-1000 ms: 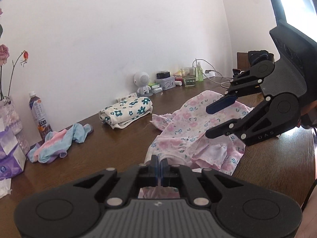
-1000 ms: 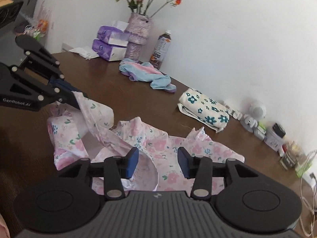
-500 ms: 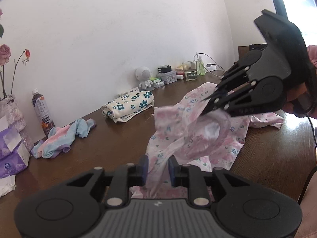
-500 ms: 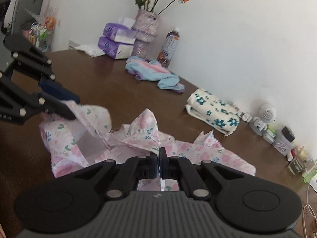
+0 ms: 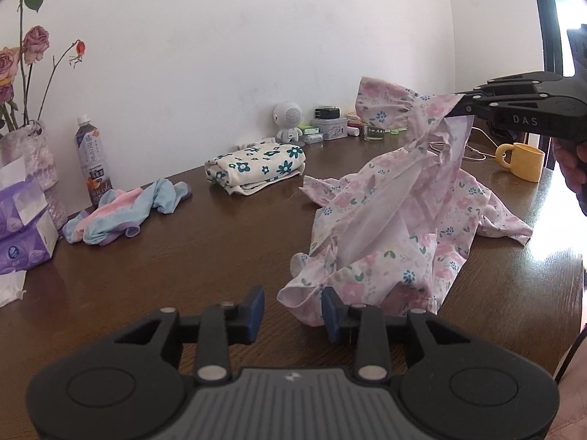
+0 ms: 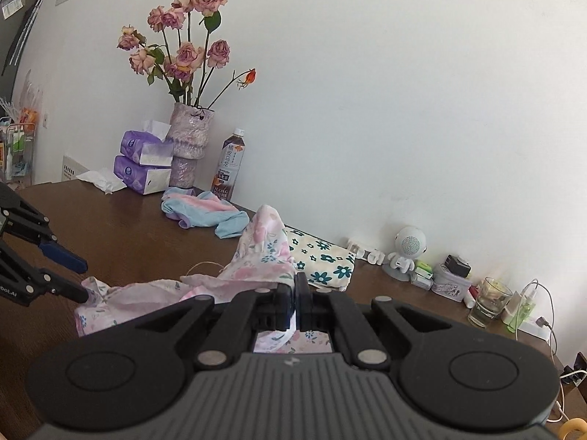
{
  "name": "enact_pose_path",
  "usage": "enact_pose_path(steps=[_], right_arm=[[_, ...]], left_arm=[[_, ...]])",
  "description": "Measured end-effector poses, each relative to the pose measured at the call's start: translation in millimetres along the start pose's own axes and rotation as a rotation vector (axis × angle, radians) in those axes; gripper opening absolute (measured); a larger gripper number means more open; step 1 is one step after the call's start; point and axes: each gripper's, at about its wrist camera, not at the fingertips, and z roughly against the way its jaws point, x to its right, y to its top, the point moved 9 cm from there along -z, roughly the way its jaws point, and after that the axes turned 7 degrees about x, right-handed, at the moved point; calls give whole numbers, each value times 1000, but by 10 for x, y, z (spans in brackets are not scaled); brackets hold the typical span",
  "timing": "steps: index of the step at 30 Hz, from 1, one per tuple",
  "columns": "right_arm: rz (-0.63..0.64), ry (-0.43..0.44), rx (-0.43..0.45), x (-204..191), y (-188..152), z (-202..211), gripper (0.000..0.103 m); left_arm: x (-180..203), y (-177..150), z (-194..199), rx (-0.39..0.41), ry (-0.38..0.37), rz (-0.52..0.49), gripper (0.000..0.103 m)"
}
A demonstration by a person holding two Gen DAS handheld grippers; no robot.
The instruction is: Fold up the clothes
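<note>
Pinched shut in the right gripper (image 6: pixel 295 304), a corner of the pink floral garment (image 5: pixel 396 220) is held raised above the table (image 5: pixel 183 264). Jaws of the left gripper (image 5: pixel 291 310) have just been opening, the hem between them unpressed. That hem should be regripped before spreading, clear of the yellow mug (image 5: pixel 521 161).

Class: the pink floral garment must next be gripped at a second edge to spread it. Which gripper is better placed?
Left. The left gripper is open beside the pink floral garment's hem; the right gripper already holds it aloft.

A plain white wall (image 5: pixel 227 47) backs the dark wooden table (image 5: pixel 205 256), daylight entering through a window (image 5: pixel 565 3).
</note>
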Motion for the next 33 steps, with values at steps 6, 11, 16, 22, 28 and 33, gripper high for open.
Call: enact_pose_path(steps=[6, 11, 16, 22, 28, 33], right_arm=[[11, -3, 9, -35, -5, 97, 1], [-4, 10, -6, -55, -112, 159, 1], [-16, 47, -13, -167, -201, 247, 1], [-73, 57, -64, -207, -394, 282, 1], [-150, 21, -94, -113, -551, 297, 1], [-203, -15, -114, -18, -645, 285, 1]], left_arm=[[-108, 62, -48, 3, -10, 94, 33], [-241, 52, -93, -15, 12, 185, 33], [-330, 81, -132, -27, -3, 272, 33], [-71, -76, -208, -116, -76, 190, 32], [77, -222, -175, -160, -118, 172, 31], [179, -252, -59, -164, -153, 122, 31]])
